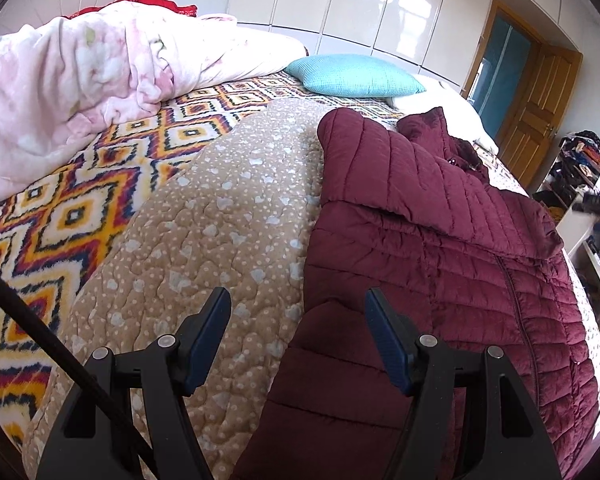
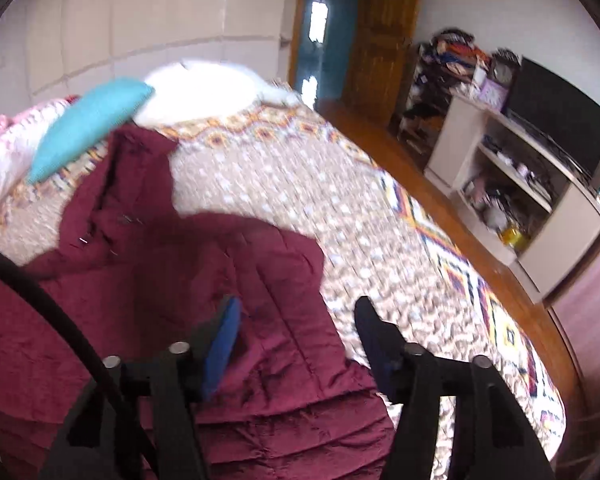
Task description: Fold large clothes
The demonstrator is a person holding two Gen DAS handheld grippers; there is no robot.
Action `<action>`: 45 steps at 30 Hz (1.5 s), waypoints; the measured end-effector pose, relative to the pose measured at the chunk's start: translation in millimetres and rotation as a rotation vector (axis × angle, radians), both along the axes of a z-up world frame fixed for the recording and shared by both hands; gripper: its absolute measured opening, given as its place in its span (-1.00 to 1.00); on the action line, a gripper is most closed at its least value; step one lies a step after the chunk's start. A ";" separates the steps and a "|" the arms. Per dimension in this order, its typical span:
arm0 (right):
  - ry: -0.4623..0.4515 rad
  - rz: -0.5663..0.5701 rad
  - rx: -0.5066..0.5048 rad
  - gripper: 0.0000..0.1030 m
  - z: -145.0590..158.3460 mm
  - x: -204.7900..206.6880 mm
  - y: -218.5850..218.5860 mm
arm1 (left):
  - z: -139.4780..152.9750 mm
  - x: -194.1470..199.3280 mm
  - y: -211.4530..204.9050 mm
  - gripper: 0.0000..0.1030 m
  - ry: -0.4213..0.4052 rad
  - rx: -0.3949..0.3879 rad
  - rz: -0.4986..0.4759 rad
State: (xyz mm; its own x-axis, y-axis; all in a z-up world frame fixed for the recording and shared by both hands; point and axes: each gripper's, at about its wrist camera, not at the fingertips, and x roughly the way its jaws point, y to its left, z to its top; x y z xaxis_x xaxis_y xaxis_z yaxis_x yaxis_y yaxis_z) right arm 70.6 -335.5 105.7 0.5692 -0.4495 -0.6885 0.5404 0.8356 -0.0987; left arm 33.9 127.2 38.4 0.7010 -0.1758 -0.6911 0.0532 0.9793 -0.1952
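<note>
A bed (image 1: 260,184) covered by a beige quilt dotted with pale hearts (image 1: 204,240), laid over a blanket of orange, navy and white diamonds (image 1: 72,216). Beyond the quilt, toward the headboard: a rumpled pink floral duvet (image 1: 80,76), a turquoise cushion (image 1: 356,74) and a white pillow (image 2: 204,84). Behind the bed, glossy cream wardrobe doors (image 1: 380,4); beside those, a wooden door (image 2: 384,28) standing open. Off the quilt's far side, wooden floor (image 2: 452,216), a white shelf unit (image 2: 512,184) crowded with small items, a dark screen (image 2: 560,120) on top.

Lying on the quilt, a maroon quilted puffer jacket (image 1: 432,264), long axis running from the near edge of the quilt toward the cushion, collar end pointing at the cushion, hem nearest the cameras. One sleeve folded across the chest; zip line visible down the front.

Left gripper (image 1: 298,312) spread wide, blue pads apart, hovering over the jacket's near edge where it meets the quilt, nothing pinched. Right gripper (image 2: 296,316) likewise spread, poised above the jacket's other edge, nothing between the pads; view blurred.
</note>
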 end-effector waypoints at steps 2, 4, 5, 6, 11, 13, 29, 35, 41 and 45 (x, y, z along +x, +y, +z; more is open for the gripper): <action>-0.031 0.059 0.002 0.47 4.7 3.2 15.2 | -0.8 -0.4 -1.1 0.32 0.003 0.007 -0.002; 0.008 0.127 0.067 0.39 -4.3 14.7 29.6 | -1.5 -1.0 -1.0 0.32 0.005 0.012 -0.001; 0.038 0.145 0.111 0.05 -13.6 21.5 34.7 | -1.9 -0.6 -0.8 0.32 0.007 0.011 0.000; 0.072 0.156 0.151 -0.25 -24.5 28.4 37.9 | -2.6 -0.2 -0.1 0.32 0.011 0.009 0.000; 0.206 0.117 0.107 -0.15 -83.7 41.6 32.7 | -6.2 5.5 2.6 0.32 0.041 -0.006 0.003; 0.210 0.104 0.088 -0.12 -89.5 37.3 20.7 | -6.7 7.0 3.3 0.32 0.049 -0.008 0.003; 0.032 0.533 0.425 -0.14 -31.9 66.0 198.1 | 0.5 2.3 21.0 0.32 0.020 -0.023 0.059; 0.206 0.542 0.309 -0.14 -93.1 107.1 242.4 | -0.7 3.1 16.2 0.32 0.022 -0.007 0.037; 0.155 0.577 0.249 -0.13 -74.7 93.5 241.3 | -1.7 5.0 16.7 0.32 0.033 -0.013 0.036; 0.181 0.519 0.180 -0.20 -76.6 83.7 199.2 | -3.1 6.0 17.8 0.32 0.041 -0.014 0.042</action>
State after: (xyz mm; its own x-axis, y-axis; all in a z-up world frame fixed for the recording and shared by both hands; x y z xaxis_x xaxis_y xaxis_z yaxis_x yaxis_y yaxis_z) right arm 154.3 -136.4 29.2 0.5498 -0.0094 -0.8352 0.0430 0.9989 0.0171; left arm 39.9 145.0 35.3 0.6790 -0.1573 -0.7171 0.0042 0.9776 -0.2104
